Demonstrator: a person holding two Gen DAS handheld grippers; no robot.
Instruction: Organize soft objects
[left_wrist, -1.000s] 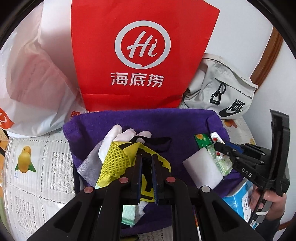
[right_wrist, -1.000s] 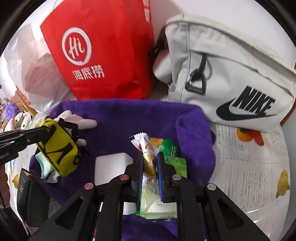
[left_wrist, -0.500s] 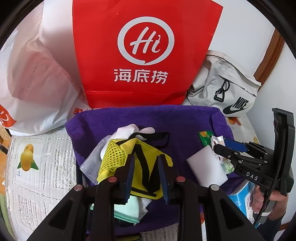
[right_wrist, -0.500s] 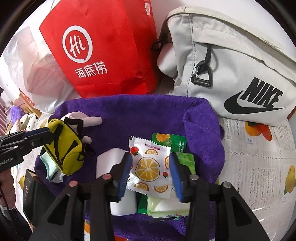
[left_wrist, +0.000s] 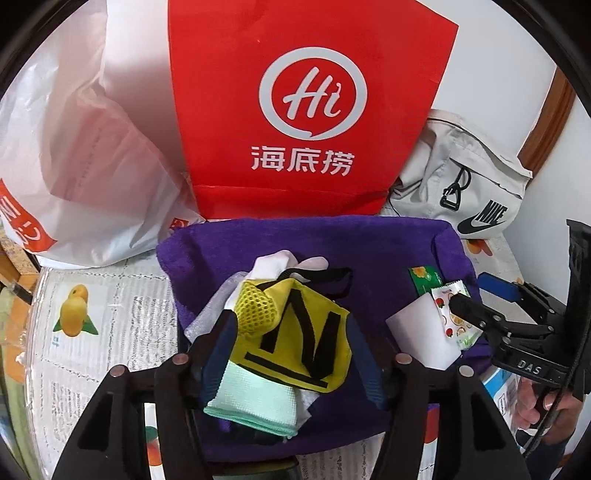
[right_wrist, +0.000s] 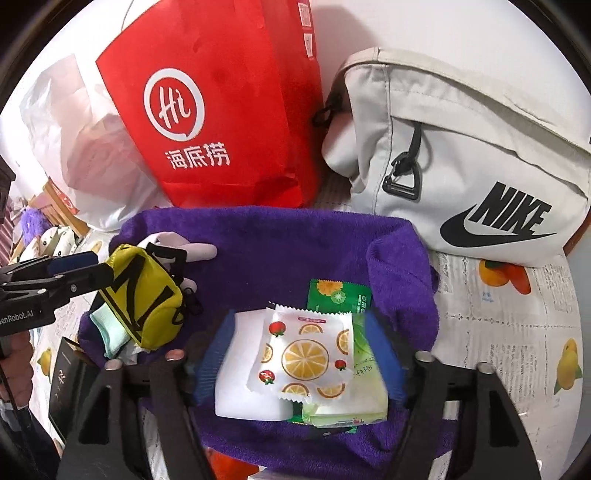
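Observation:
A purple towel (left_wrist: 369, 251) lines a low bin. In it, the yellow pouch with black straps (left_wrist: 295, 332) lies on a mint cloth (left_wrist: 255, 402) and white gloves (left_wrist: 273, 266). My left gripper (left_wrist: 291, 350) straddles the pouch; its jaws are opening and the pads stand off it. In the right wrist view, an orange-print sachet (right_wrist: 306, 358) rests on a white block (right_wrist: 240, 369) and green packets (right_wrist: 365, 369). My right gripper (right_wrist: 301, 354) is around the sachet, jaws opening, pads clear of it. The left gripper (right_wrist: 81, 271) shows at the left, by the pouch (right_wrist: 147, 295).
Behind the bin stand a red paper bag (left_wrist: 306, 110), a white plastic bag (left_wrist: 81, 155) and a grey Nike bag (right_wrist: 461, 155). A fruit-print tablecloth (right_wrist: 517, 332) covers the table. A black box (right_wrist: 70, 376) sits by the bin's left side, a blue box (left_wrist: 498, 387) at its right.
Both grippers went from shut to open. The yellow pouch dropped out of the left one and the sachet out of the right one; each now lies flat in the bin.

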